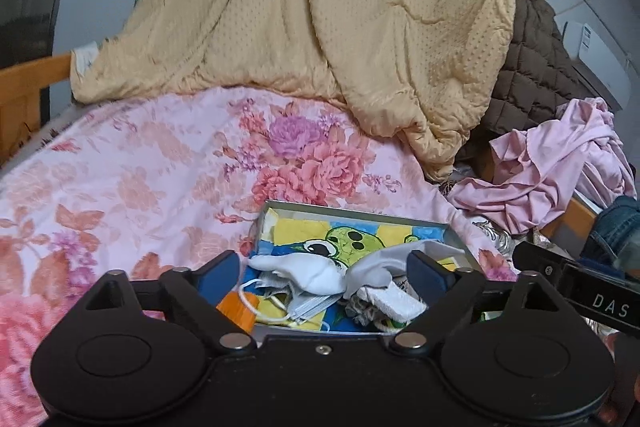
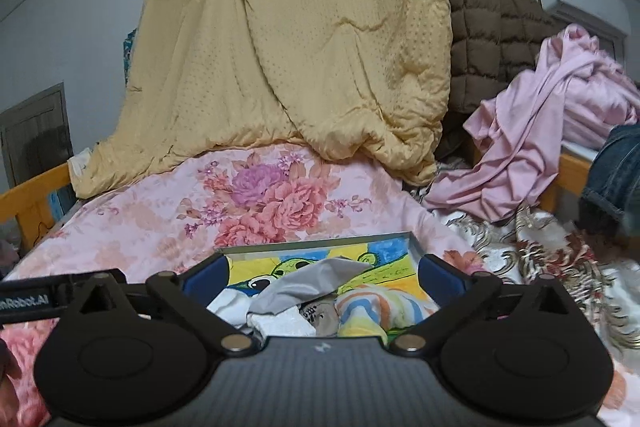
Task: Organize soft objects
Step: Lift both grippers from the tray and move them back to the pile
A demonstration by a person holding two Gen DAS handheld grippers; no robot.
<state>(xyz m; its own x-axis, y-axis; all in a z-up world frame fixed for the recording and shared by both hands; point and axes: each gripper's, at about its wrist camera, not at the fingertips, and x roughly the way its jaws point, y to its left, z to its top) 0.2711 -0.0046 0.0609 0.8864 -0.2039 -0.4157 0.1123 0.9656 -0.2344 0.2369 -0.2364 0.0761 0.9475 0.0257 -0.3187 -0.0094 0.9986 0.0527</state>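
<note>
A shallow metal tray (image 1: 360, 213) (image 2: 312, 241) with a cartoon-print lining lies on the floral bed cover (image 1: 140, 167). It holds a white sock (image 1: 308, 273), a grey cloth (image 1: 384, 263) (image 2: 316, 283), a face mask (image 1: 296, 307), an orange item (image 1: 236, 309) and a striped cloth (image 2: 372, 307). My left gripper (image 1: 324, 267) hovers open over the tray's near side, its blue pads clear of the pile. My right gripper (image 2: 324, 269) is open too, wide over the same pile and holding nothing.
A yellow quilt (image 1: 320, 7) is heaped at the bed's far end beside a brown quilted jacket (image 1: 536, 67). A crumpled pink garment (image 1: 552, 163) and jeans (image 1: 616, 227) lie at the right. A wooden bed rail (image 1: 28, 79) runs along the left.
</note>
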